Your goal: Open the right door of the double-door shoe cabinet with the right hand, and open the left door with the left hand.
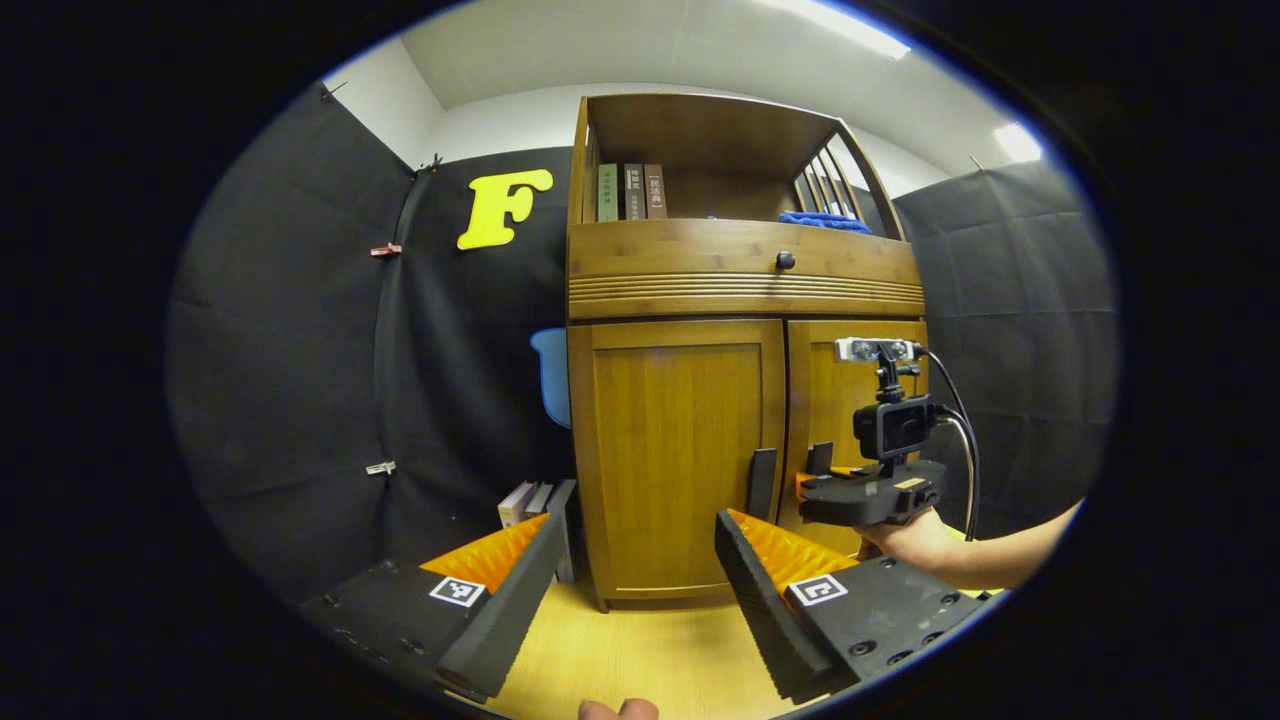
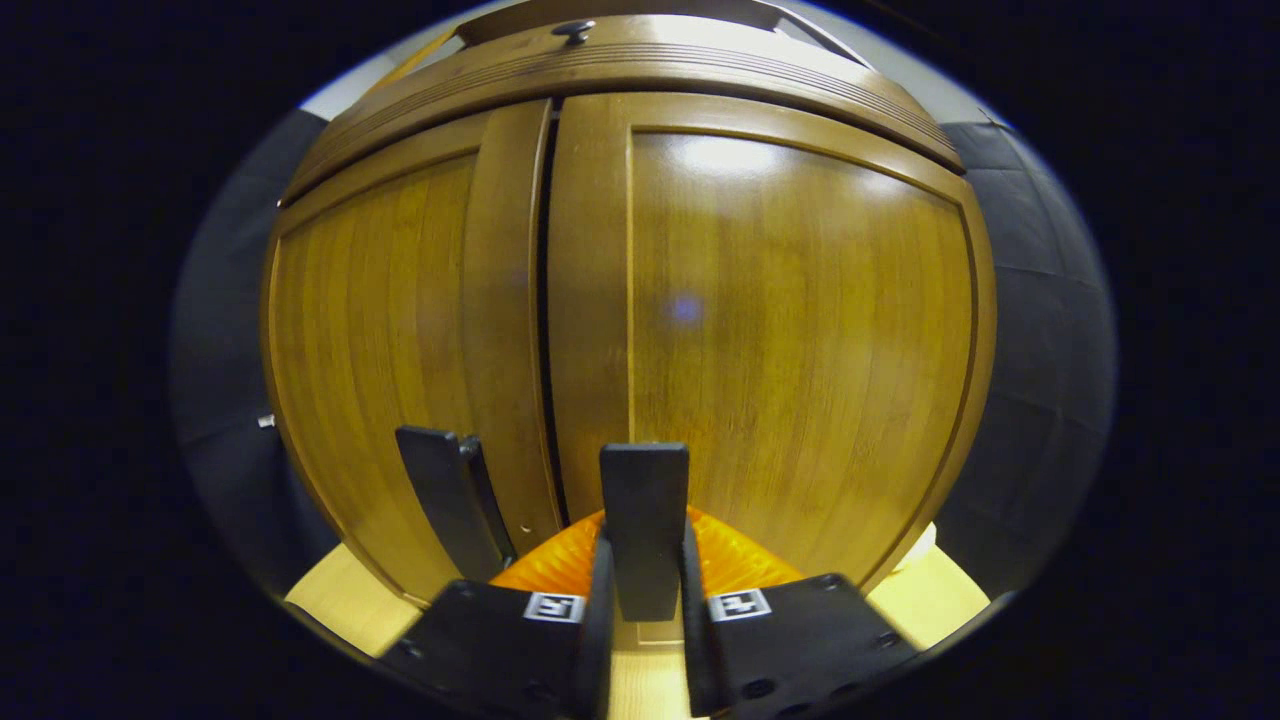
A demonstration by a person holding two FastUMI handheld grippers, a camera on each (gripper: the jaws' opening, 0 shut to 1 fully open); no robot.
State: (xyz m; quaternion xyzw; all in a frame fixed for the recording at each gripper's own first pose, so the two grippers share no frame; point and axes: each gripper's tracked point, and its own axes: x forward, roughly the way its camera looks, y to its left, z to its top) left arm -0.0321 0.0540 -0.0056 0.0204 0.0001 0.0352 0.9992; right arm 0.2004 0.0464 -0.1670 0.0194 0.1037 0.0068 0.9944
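Three books (image 1: pixel 627 191) stand upright at upper centre, a blue cloth (image 1: pixel 826 221) to their right. More books (image 1: pixel 530 500) lean at lower left on the wooden floor (image 1: pixel 640 655).

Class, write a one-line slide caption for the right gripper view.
Right claw closed on the dark upright handle of the shut right wooden cabinet door.

On my left gripper (image 1: pixel 630 590) each finger carries a square black-and-white coded tag, patterns only, no words. My right gripper (image 2: pixel 645 600) bears two such tags too. Above the shoe cabinet's (image 1: pixel 680 450) doors, three books (image 1: pixel 628 192) show spine lettering too small to read.
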